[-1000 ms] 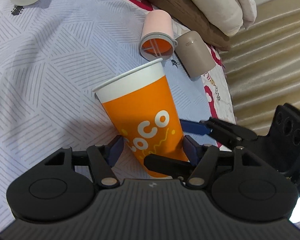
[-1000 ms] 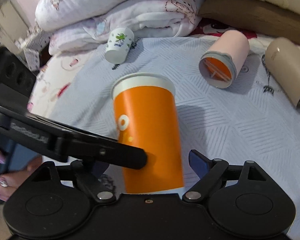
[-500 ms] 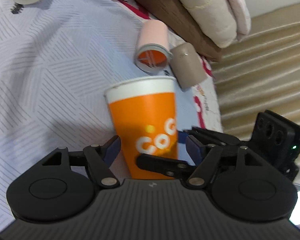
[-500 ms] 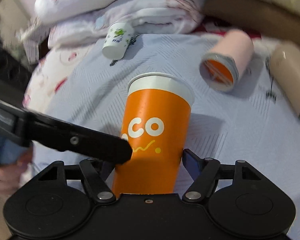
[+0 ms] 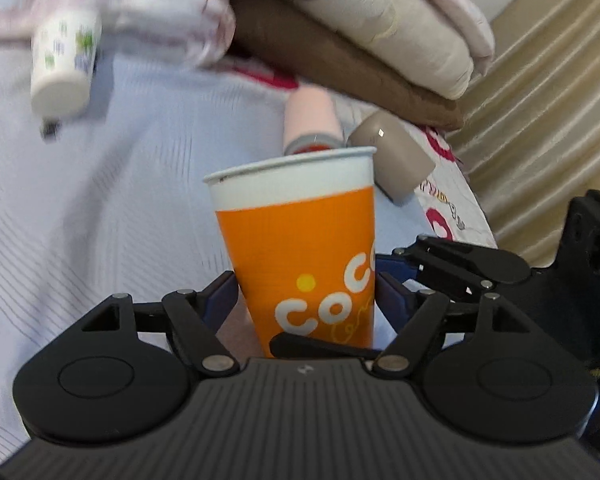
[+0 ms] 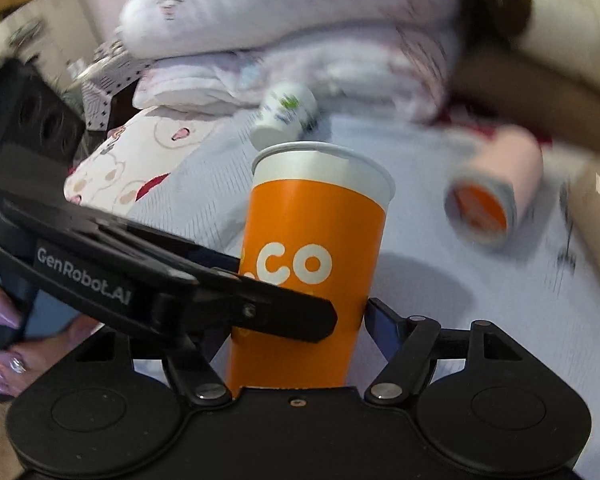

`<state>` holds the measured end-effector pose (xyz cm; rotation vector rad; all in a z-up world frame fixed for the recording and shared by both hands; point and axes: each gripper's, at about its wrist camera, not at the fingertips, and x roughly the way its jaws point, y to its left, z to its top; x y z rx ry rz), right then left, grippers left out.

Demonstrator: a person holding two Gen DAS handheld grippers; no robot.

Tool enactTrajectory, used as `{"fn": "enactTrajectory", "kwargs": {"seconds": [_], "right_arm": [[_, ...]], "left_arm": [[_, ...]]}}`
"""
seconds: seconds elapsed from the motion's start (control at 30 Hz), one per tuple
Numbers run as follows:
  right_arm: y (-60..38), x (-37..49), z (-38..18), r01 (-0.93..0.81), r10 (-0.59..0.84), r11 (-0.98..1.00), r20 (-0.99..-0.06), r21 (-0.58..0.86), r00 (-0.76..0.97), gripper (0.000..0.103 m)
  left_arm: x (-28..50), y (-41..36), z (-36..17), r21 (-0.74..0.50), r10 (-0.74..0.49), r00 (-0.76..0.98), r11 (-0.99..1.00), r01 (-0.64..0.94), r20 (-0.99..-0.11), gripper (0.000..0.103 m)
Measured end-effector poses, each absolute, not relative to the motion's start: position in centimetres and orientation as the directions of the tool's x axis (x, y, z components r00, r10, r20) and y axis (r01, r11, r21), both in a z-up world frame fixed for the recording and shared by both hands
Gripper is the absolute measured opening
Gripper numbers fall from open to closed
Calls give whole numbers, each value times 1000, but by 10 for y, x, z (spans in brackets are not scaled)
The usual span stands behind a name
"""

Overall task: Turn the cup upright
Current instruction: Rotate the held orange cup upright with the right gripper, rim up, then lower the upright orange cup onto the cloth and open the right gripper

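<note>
- Orange cup [image 5: 300, 256] stands rim-up and close to vertical between the pads of both grippers, over the pale patterned bedspread [image 5: 112, 208]; its base is hidden behind the gripper bodies, so contact with the bedding cannot be confirmed.
- Left gripper [image 5: 304, 296]: blue pads sit against both sides of the lower cup wall, clamped on it.
- Right gripper [image 6: 300, 320]: the right pad touches the cup; the left pad is hidden behind the crossing left tool, so the grip reads as closed on the cup, judged from one side only.
- Step in hand, by judgement: the turn to upright is essentially made; what remains is seating the cup and letting go.
- Next move calls for lowering the base flat onto the soft bedding, then opening one tool at a time and drawing it back level, clear of the thin paper wall.
- Risk noted: bedding gives underfoot, so a tall cup may tip on release.
- Nearby: small white printed cup [image 5: 62, 68], pink tumbler [image 6: 496, 196] and beige tumbler [image 5: 392, 160] lie on their sides, apart from the orange cup.
</note>
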<state>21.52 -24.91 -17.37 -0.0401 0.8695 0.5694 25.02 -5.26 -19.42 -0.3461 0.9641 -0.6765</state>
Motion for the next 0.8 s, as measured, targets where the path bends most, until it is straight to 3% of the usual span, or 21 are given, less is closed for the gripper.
{"fn": "enactTrajectory", "kwargs": {"seconds": [0.13, 0.37, 0.53, 0.8], "right_arm": [[-231, 201, -171, -566, 404, 824, -679, -22, 614, 77], [-223, 201, -173, -549, 380, 830, -618, -102, 689, 78], [-226, 201, -177, -549, 397, 829, -585, -102, 708, 79], [-221, 201, -182, -550, 392, 818, -537, -170, 747, 79]], "left_arm": [[248, -52, -183, -492, -645, 438, 763, 419, -627, 73], [235, -64, -173, -332, -580, 531, 804, 493, -617, 72], [236, -61, -171, -350, -590, 539, 801, 486, -601, 72], [223, -69, -170, -223, -548, 607, 819, 529, -576, 72]]}}
